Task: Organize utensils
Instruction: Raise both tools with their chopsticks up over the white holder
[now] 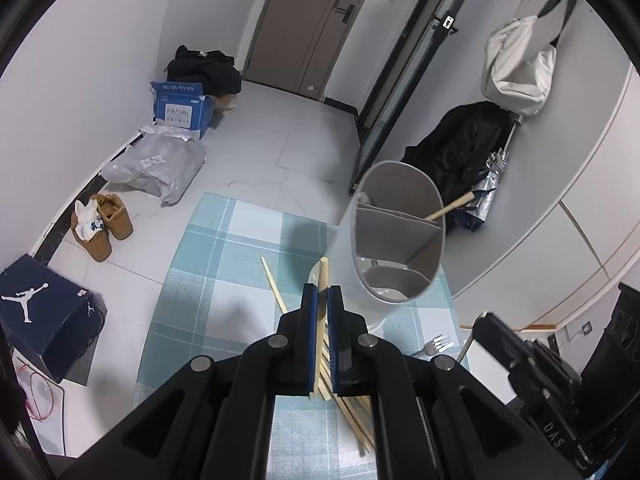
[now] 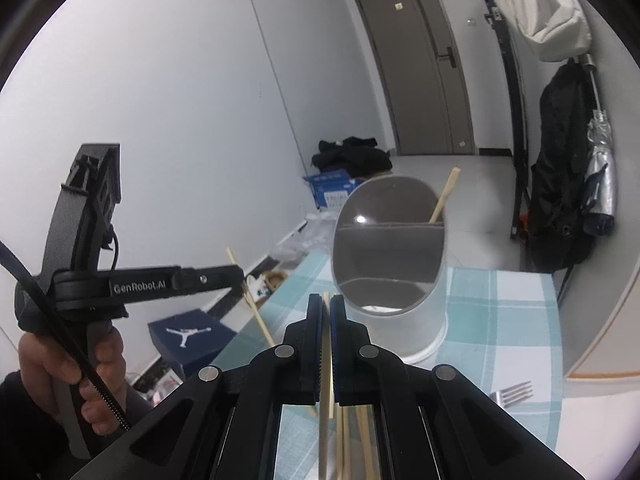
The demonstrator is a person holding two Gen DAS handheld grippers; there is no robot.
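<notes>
Tiled hallway floor [image 1: 280, 144], brown door [image 1: 316, 20] at the far end, boxes and shoes along the white wall. Nearer, a table under a teal plaid cloth [image 1: 224, 264]. On it an oval grey utensil holder [image 1: 396, 236], split by dividers, with one chopstick [image 1: 450, 208] already leaning in the far compartment. More loose chopsticks [image 1: 352, 412] heaped on the cloth under both grippers, and a fork [image 2: 516, 392] lying apart to the right of the holder's base.

Left gripper [image 1: 323, 292] closed tight on a single chopstick [image 1: 322, 276], tip poking past the pads, just short of the holder's near rim. Right gripper [image 2: 326, 300] likewise pinched shut on a chopstick [image 2: 327, 360], aimed at the holder's front compartment.

Likely trouble: thin sticks pivoting in the pads and catching on the rim or a divider instead of dropping in; a push on the light holder tipping it or sliding it; two grippers converging on one opening and knocking together. Seen from the right wrist, left gripper body off to the side, clear of the holder for now.
</notes>
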